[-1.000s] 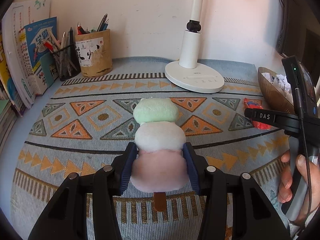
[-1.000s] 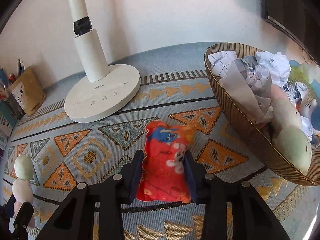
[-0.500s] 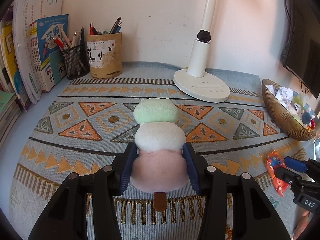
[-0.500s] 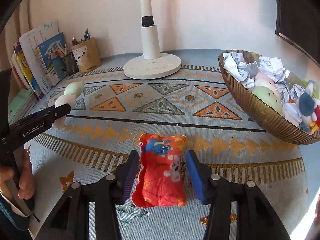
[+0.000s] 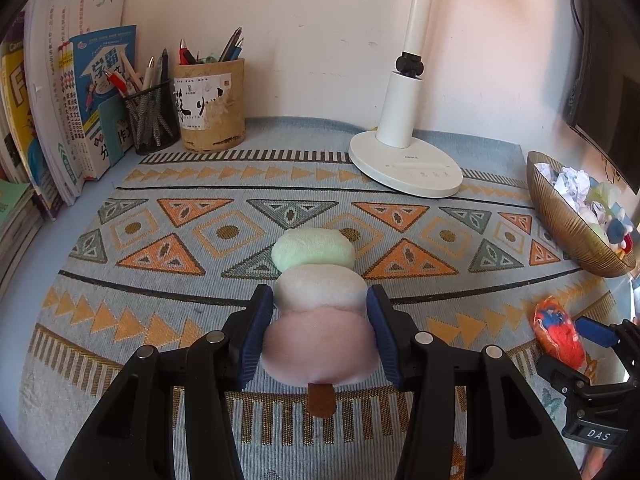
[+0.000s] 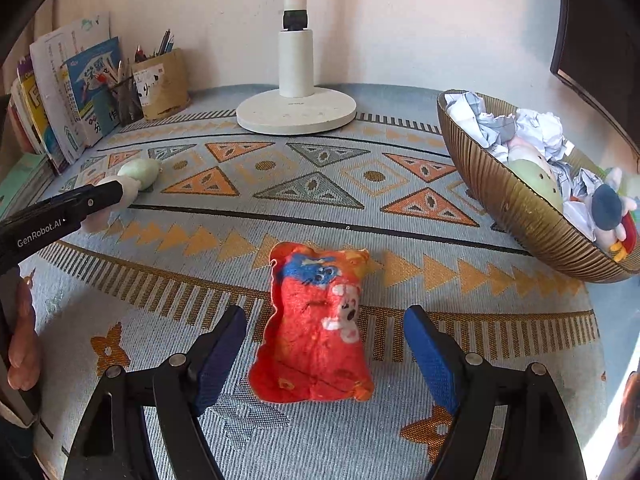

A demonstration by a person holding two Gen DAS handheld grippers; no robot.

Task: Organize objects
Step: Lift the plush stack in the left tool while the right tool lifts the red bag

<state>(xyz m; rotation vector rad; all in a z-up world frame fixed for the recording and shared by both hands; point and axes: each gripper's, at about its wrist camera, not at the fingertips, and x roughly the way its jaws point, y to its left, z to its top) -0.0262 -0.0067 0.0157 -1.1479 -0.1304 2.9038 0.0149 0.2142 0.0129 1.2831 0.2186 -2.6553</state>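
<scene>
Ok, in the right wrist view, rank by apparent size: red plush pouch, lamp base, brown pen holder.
1. Red plush pouch and lamp base look about alike; the pouch is nearer, so unranked.
2. Brown pen holder, clearly smallest.

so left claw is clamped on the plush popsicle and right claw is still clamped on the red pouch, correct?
Not quite. The left claw is clamped on the plush popsicle, but the right claw has just been opening: in the right wrist view its pads stand clear of the red pouch, which lies on the mat between them.
</scene>
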